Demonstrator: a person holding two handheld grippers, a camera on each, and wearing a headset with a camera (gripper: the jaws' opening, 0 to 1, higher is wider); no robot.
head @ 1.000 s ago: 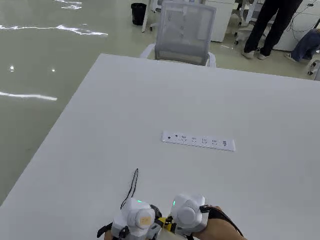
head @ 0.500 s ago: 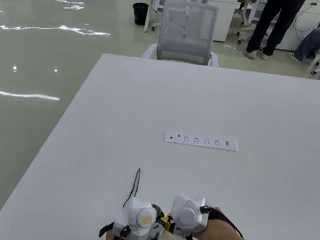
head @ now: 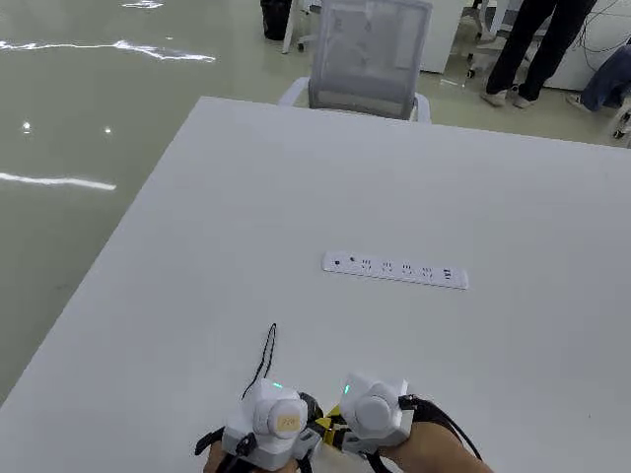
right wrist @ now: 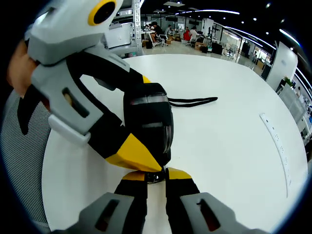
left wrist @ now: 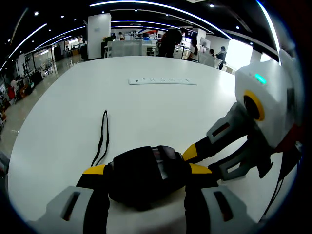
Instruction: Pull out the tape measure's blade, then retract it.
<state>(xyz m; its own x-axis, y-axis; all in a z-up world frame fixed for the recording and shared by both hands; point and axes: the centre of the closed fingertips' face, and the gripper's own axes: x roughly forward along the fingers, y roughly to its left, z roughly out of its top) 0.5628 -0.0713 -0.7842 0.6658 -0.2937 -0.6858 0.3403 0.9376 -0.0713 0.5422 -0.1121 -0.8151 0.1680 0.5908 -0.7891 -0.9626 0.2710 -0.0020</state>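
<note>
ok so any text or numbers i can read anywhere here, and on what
No text here is legible.
power strip: marks beside its sockets, too small to read.
tape measure: black case, no print that can be made out.
tan sticker atop the left tool: too small to read.

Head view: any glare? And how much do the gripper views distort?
Head view: bright glare streaks on the glossy floor; the white table is evenly lit. Left gripper view: fisheye bows the table edge; the black tape measure reads dark, little detail. Right gripper view: the power strip curves near the edge.
</note>
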